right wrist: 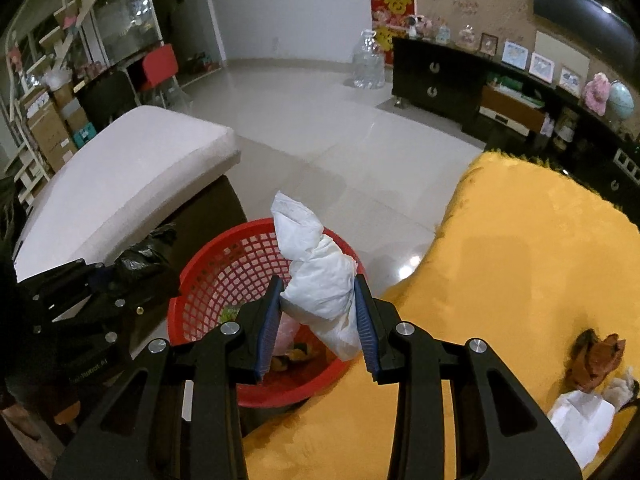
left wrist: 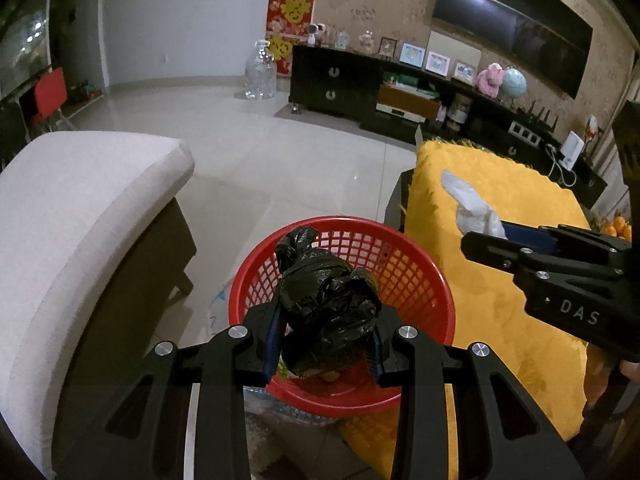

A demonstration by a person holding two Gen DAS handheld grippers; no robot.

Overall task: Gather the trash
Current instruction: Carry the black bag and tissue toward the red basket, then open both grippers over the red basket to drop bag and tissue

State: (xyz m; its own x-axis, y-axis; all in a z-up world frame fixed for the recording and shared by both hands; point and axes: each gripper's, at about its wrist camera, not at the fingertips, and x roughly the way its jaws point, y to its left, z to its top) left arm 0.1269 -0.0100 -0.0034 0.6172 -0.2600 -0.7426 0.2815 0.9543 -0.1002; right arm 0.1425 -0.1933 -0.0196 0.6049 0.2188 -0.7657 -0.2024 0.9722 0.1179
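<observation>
both grippers [left wrist: 326,332] [right wrist: 318,316] tilt down, clamping trash above basket [left wrist: 404,276].

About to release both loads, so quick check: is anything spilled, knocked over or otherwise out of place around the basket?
Nothing spilled or tipped. The red basket stands upright beside the yellow cloth. The only stray items are brown scraps and white paper lying on that cloth, not yet collected.

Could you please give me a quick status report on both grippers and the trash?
Left gripper shut on black bag, over red basket. Right gripper shut on white tissue wad, above basket rim. More scraps on yellow cloth. Nothing blocking.
</observation>
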